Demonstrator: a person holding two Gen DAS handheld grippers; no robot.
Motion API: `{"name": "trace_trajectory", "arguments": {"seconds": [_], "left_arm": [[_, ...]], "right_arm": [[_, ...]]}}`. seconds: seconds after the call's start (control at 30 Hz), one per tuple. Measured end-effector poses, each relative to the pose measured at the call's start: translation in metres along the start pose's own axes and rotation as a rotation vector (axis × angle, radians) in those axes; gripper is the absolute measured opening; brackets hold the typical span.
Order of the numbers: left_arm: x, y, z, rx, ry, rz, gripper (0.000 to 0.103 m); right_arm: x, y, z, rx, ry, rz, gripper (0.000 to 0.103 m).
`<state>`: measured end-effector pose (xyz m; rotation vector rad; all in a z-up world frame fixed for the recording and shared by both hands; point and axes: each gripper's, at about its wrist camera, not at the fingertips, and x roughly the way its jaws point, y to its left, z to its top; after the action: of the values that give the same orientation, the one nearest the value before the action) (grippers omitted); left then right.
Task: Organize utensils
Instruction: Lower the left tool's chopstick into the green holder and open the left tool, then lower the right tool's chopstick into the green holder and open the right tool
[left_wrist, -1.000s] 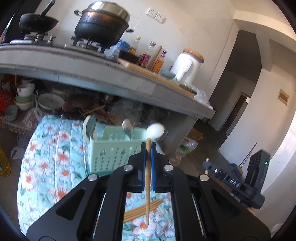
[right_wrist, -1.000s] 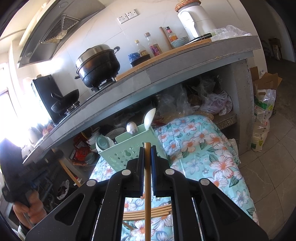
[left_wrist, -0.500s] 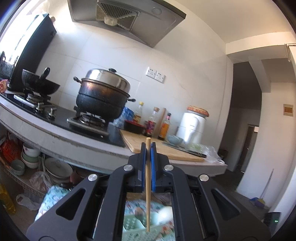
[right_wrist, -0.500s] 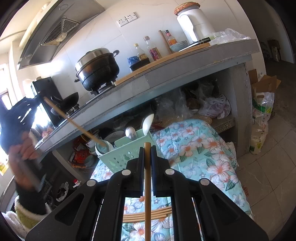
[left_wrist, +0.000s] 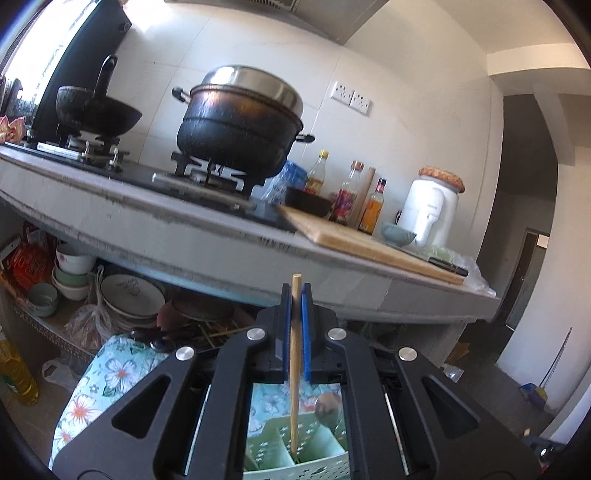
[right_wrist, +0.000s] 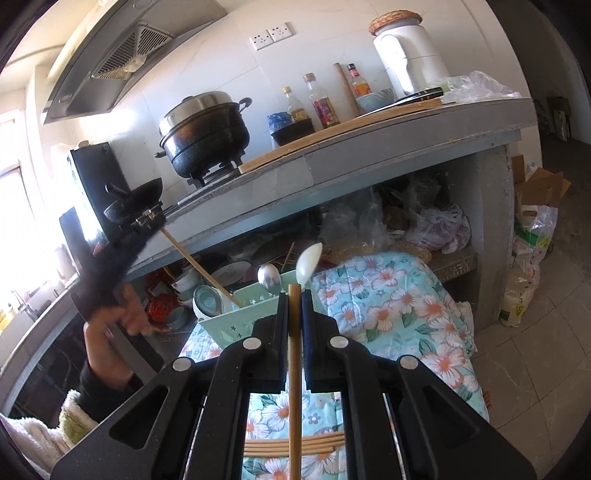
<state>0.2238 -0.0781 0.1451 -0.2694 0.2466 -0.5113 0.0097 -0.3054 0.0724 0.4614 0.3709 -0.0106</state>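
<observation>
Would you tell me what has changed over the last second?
The left hand-held gripper swung its chopstick up, then lowered the tip into the green basket. The right hand-held gripper stayed shut on its chopstick; spare chopsticks stayed on the floral cloth.

Kitchen interior: a grey concrete counter (left_wrist: 207, 236) runs along a white tiled wall (right_wrist: 207, 62) bearing a double socket (left_wrist: 350, 98), beneath a steel range hood (right_wrist: 122, 59). Daylight enters from a window (right_wrist: 11, 177) at left; the floor (right_wrist: 546, 354) is pale tile, and a dark doorway (left_wrist: 524, 273) opens at right.
</observation>
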Motion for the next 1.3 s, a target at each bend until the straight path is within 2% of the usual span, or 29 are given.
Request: {"name": "trace_trajectory", "arguments": {"seconds": [0.17, 0.23, 0.27, 0.3, 0.53, 0.7, 0.9, 1.07, 1.17, 1.3], "left_arm": [[-0.001, 0.010, -0.012, -0.013, 0.035, 0.003, 0.005], [-0.003, 0.014, -0.015, -0.016, 0.048, 0.008, 0.020], [-0.005, 0.015, -0.017, -0.021, 0.054, 0.011, 0.034], [-0.007, 0.017, -0.018, -0.023, 0.054, 0.011, 0.040], [-0.045, 0.023, -0.016, -0.001, 0.022, 0.035, 0.060], [-0.070, 0.025, -0.030, 0.022, 0.055, 0.050, 0.076], [-0.098, 0.030, -0.060, 0.087, 0.119, 0.112, 0.088], [-0.115, 0.046, -0.081, 0.071, 0.178, 0.169, 0.090], [-0.121, 0.054, -0.088, 0.056, 0.208, 0.189, 0.090], [-0.128, 0.060, -0.092, 0.060, 0.209, 0.221, 0.090]], "right_arm": [[0.016, 0.013, 0.022, -0.036, -0.004, 0.045, 0.007], [0.022, 0.019, 0.031, -0.058, -0.015, 0.056, 0.007], [0.025, 0.022, 0.035, -0.067, -0.020, 0.061, 0.007], [0.028, 0.027, 0.041, -0.079, -0.028, 0.071, 0.007], [0.045, 0.062, 0.082, -0.159, -0.125, 0.134, 0.007], [0.068, 0.082, 0.114, -0.153, -0.212, 0.177, 0.007], [0.104, 0.099, 0.147, -0.129, -0.310, 0.165, 0.007], [0.147, 0.105, 0.157, -0.117, -0.346, 0.111, 0.007], [0.175, 0.106, 0.154, -0.131, -0.330, 0.063, 0.007], [0.205, 0.101, 0.136, -0.170, -0.271, -0.014, 0.007]]}}
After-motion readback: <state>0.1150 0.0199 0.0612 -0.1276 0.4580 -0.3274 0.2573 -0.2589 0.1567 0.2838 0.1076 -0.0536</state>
